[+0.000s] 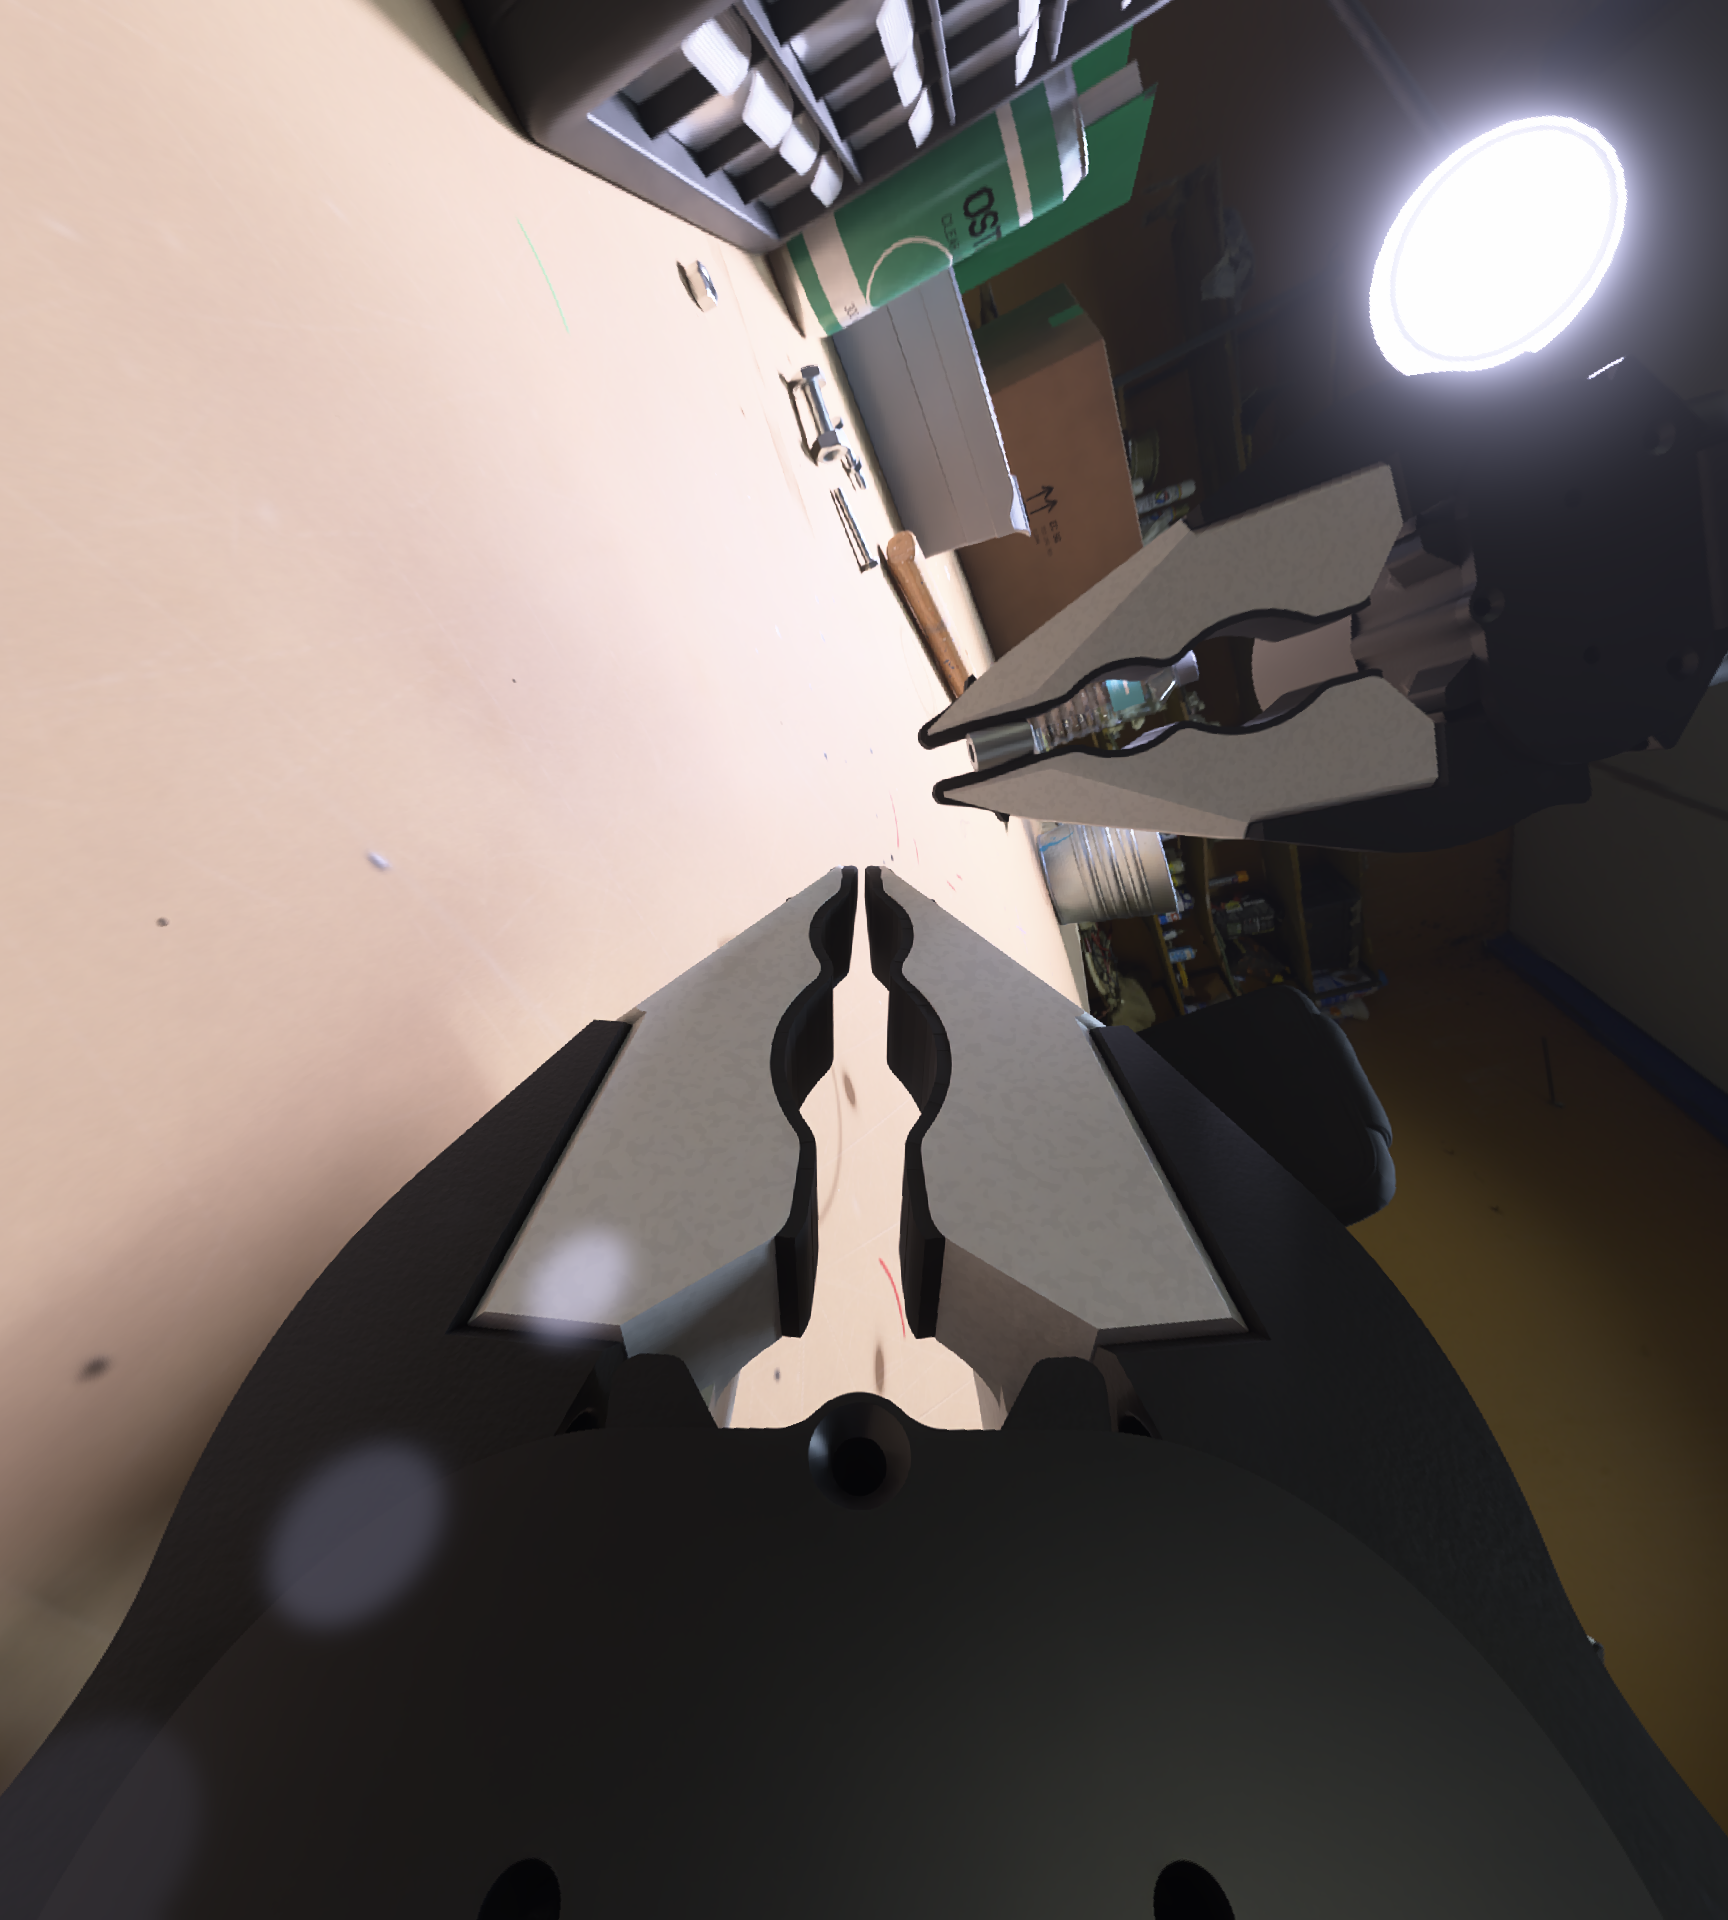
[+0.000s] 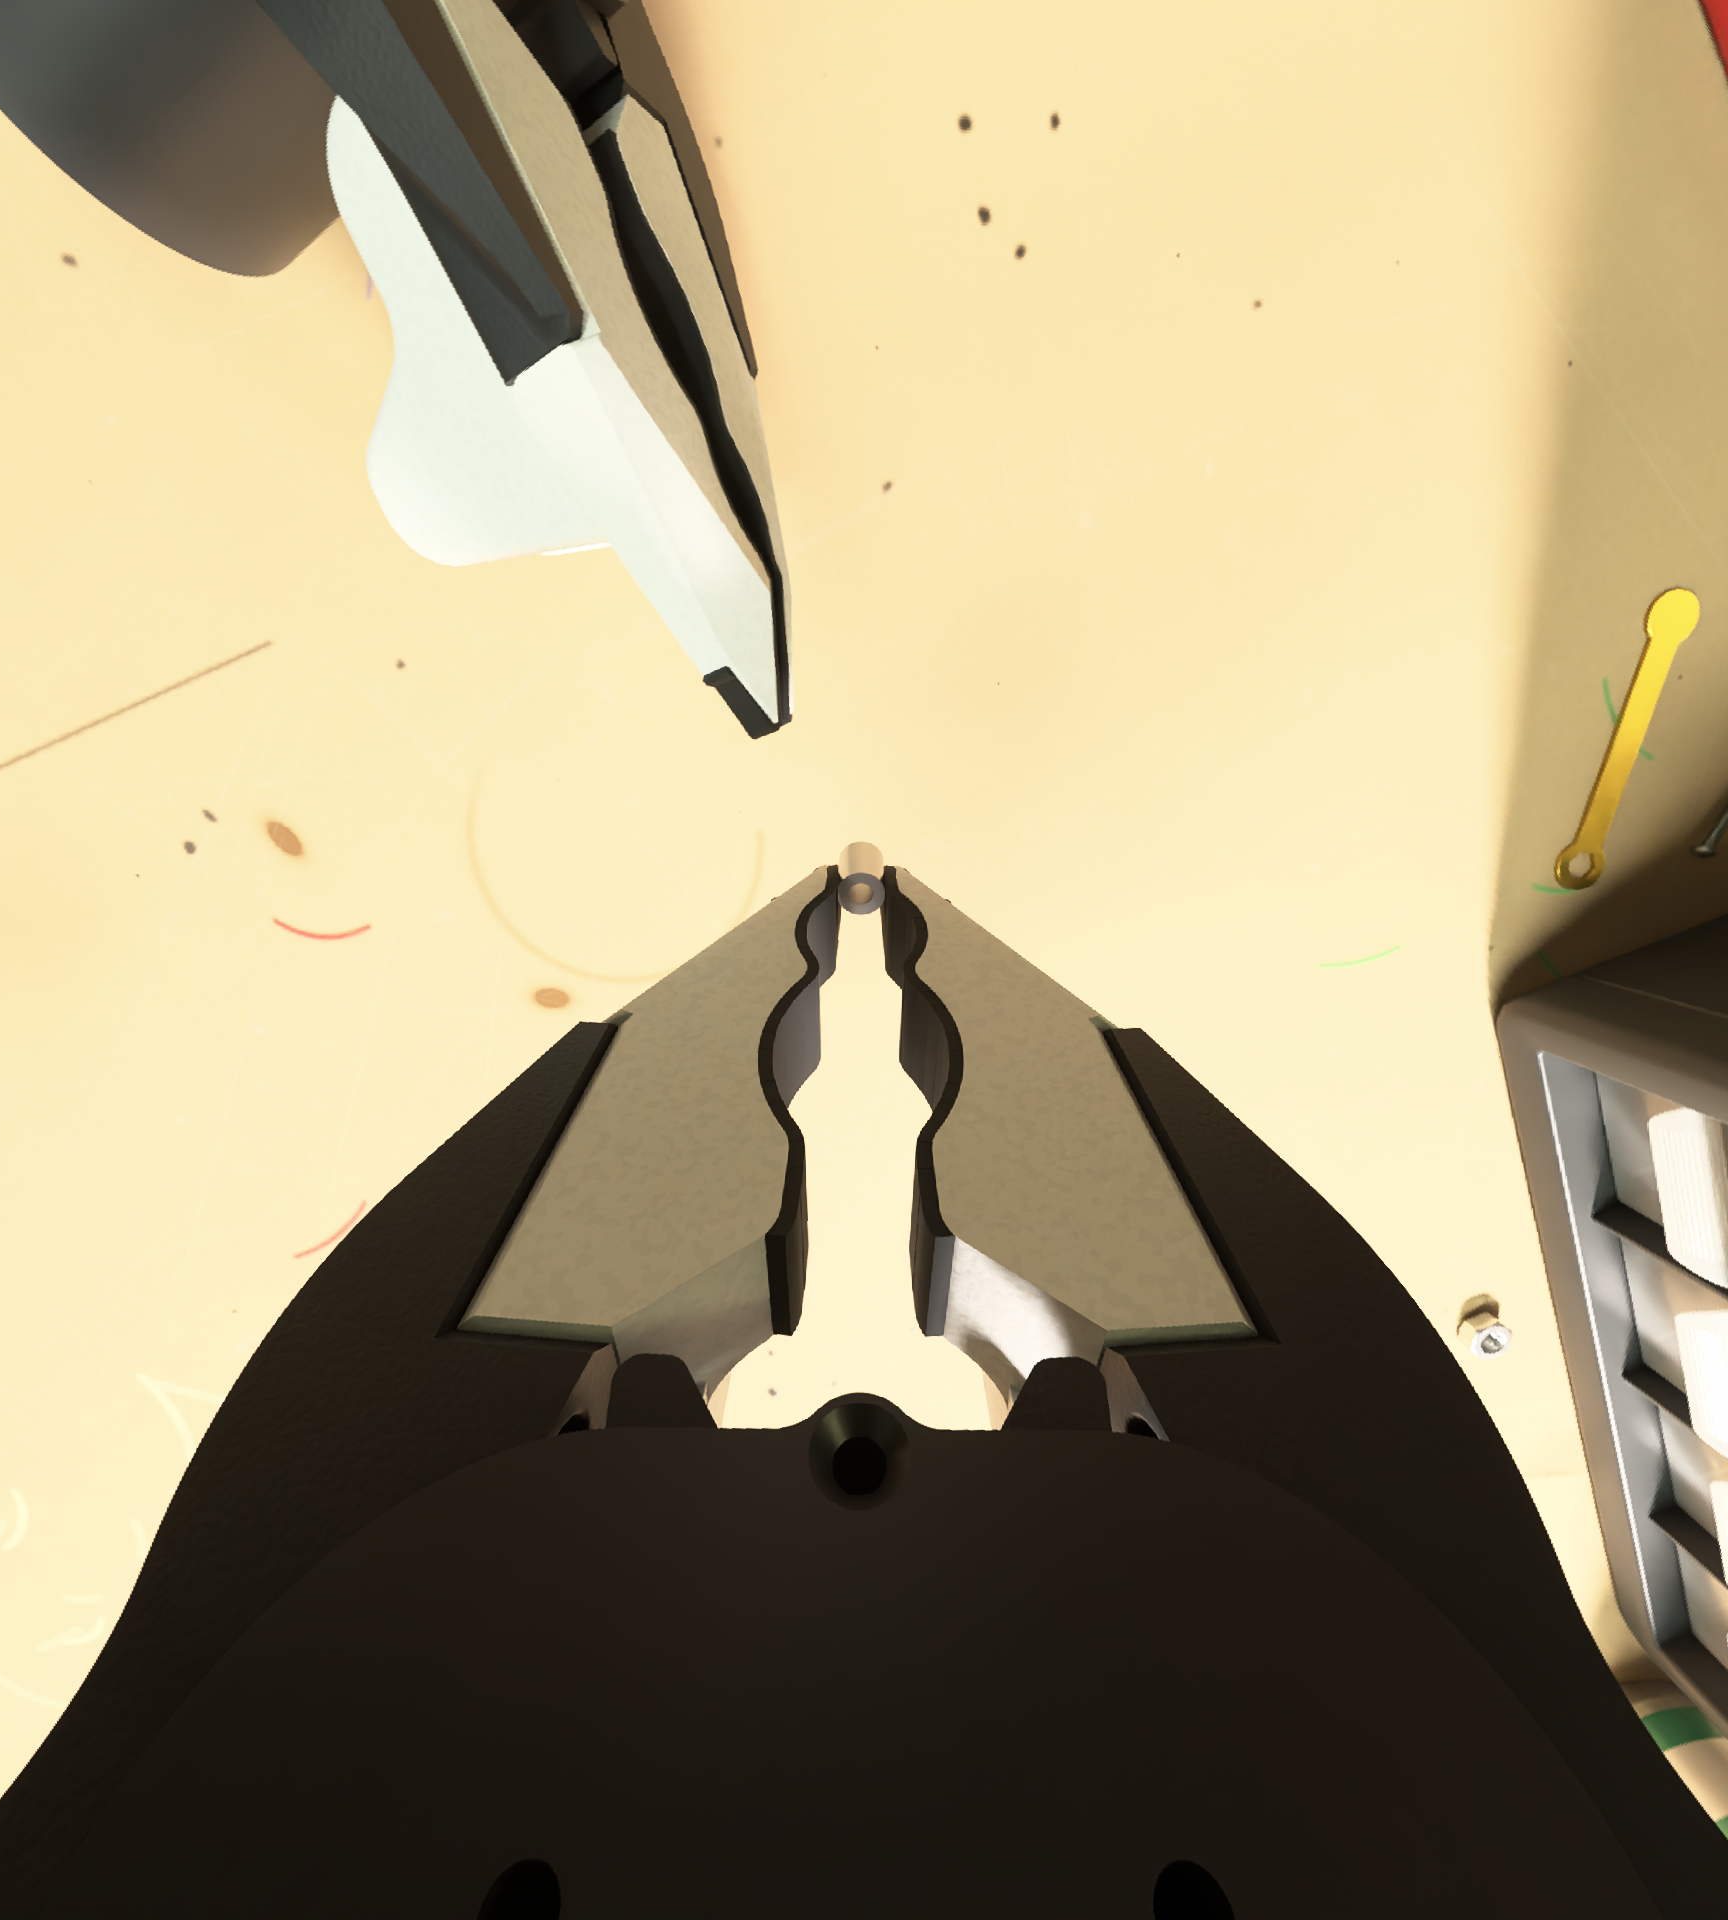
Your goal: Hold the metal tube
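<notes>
The metal tube [image 2: 861, 891] is a small silver cylinder seen end-on, pinched between the tips of my right gripper [image 2: 861, 883] above the wooden table. In the left wrist view the same tube [image 1: 1003, 744] shows between the tips of the right gripper [image 1: 955, 767], which hangs at the right, off the table edge side. My left gripper [image 1: 861, 875] is shut and empty, its tips nearly touching, pointing along the table. In the right wrist view the left gripper [image 2: 758, 717] hangs at the upper left, apart from the tube.
A grey parts organiser [image 1: 735, 114] [image 2: 1670, 1299] stands on the table, with a green box [image 1: 964, 229] and a grey box [image 1: 927, 426] beside it. Bolts and nuts [image 1: 818, 416], a wooden handle [image 1: 927, 613], a yellow wrench [image 2: 1629, 738] and a nut [image 2: 1485, 1332] lie around.
</notes>
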